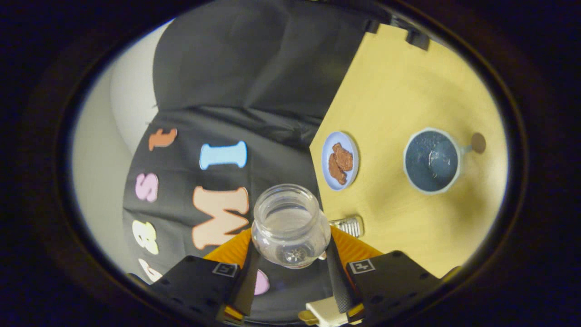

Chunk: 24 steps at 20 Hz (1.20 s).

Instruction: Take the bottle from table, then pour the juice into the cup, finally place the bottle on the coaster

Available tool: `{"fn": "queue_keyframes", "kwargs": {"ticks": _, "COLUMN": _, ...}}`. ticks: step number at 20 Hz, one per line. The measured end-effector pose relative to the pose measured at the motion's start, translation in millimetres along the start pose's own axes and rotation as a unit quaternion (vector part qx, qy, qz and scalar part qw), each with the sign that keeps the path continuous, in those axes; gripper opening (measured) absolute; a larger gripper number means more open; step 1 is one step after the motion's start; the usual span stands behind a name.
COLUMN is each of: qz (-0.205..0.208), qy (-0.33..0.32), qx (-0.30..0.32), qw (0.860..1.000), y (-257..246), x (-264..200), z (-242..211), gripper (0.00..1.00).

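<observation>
Obscured and cropped items, gripper view

The lower body of the clear bottle (pixel 290 225) is hidden between the fingers of the gripper (pixel 290 268), which press on it from both sides; whether any juice remains inside cannot be told. A ribbed silver object (pixel 348 225) just beyond the bottle is partly covered and cannot be identified. The brown pieces on the small plate (pixel 327 169) are too small to name. The cup (pixel 432 160) hides most of its handle.
</observation>
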State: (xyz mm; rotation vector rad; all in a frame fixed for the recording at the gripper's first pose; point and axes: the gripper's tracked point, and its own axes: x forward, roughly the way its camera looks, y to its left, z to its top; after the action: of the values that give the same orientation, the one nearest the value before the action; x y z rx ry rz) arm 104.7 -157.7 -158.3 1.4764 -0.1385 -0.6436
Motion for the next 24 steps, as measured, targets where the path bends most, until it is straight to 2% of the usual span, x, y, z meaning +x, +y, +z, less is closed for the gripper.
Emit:
{"fn": "queue_keyframes", "kwargs": {"ticks": 3, "qz": 0.000, "qy": 0.024, "qx": -0.106, "qw": 0.994, "y": 5.9, "x": -4.1, "z": -20.2, "gripper": 0.74}}
{"fn": "queue_keyframes", "kwargs": {"ticks": 7, "qz": -0.004, "qy": 0.054, "qx": -0.246, "qw": 0.968, "y": 2.9, "x": -3.1, "z": -42.6, "gripper": 0.74}}
{"fn": "queue_keyframes", "kwargs": {"ticks": 11, "qz": -0.013, "qy": 0.084, "qx": -0.371, "qw": 0.925, "y": -11.8, "x": -2.9, "z": -70.2, "gripper": 0.74}}
{"fn": "queue_keyframes", "kwargs": {"ticks": 14, "qz": -0.023, "qy": 0.117, "qx": -0.440, "qw": 0.890, "y": -23.7, "x": 0.6, "z": -95.6, "gripper": 0.74}}
{"fn": "queue_keyframes", "kwargs": {"ticks": 21, "qz": -0.043, "qy": 0.164, "qx": -0.542, "qw": 0.823, "y": -60.4, "x": 12.4, "z": -136.0, "gripper": 0.74}}
{"fn": "queue_keyframes", "kwargs": {"ticks": 24, "qz": -0.047, "qy": 0.166, "qx": -0.573, "qw": 0.801, "y": -67.4, "x": 16.8, "z": -141.0, "gripper": 0.74}}
